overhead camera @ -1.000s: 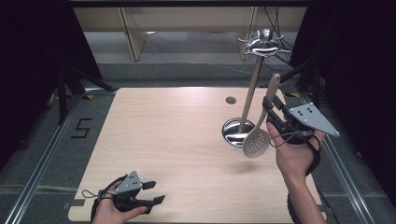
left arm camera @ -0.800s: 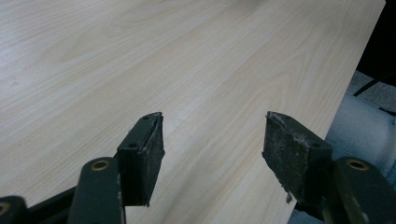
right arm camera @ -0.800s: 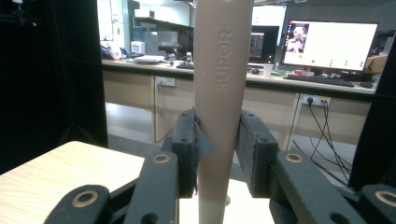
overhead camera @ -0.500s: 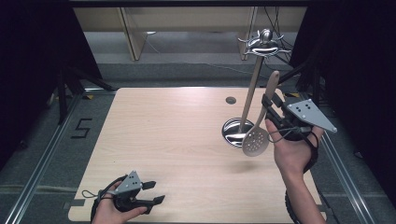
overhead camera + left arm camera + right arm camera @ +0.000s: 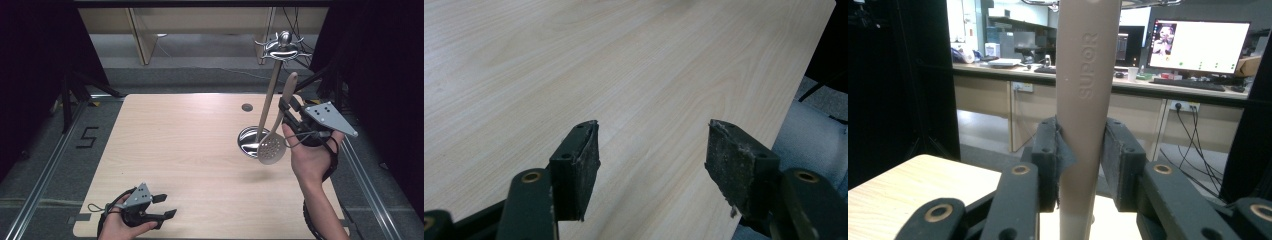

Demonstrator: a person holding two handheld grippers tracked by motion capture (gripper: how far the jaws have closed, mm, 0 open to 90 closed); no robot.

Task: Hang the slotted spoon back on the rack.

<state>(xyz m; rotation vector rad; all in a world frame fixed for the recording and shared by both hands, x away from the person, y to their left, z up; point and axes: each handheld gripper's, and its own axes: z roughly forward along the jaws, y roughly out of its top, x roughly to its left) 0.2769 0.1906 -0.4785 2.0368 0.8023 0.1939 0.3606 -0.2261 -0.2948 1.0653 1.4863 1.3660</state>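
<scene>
Lifting slightly since a second ago, the right gripper (image 5: 289,116) clamps the slotted spoon (image 5: 274,140) beside the far-right hanging rack (image 5: 276,85), probably heading for a hook; the left gripper (image 5: 162,206) rests wide open, empty, near-left.

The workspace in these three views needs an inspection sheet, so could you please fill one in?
Surface: pale wood table, bare apart from a small dark round spot near the far edge.
Job's things: slotted spoon, beige, held bowl down above the table; utensil stand with round metal base and hooked top.
Clutter: nothing seen.
Grippers: right gripper shut on the spoon's handle; left gripper open, low over the near-left corner.
Cables: one loops from the right gripper; others lie on the floor behind the table.
Surroundings: black curtains either side, desks and a lit monitor beyond.
</scene>
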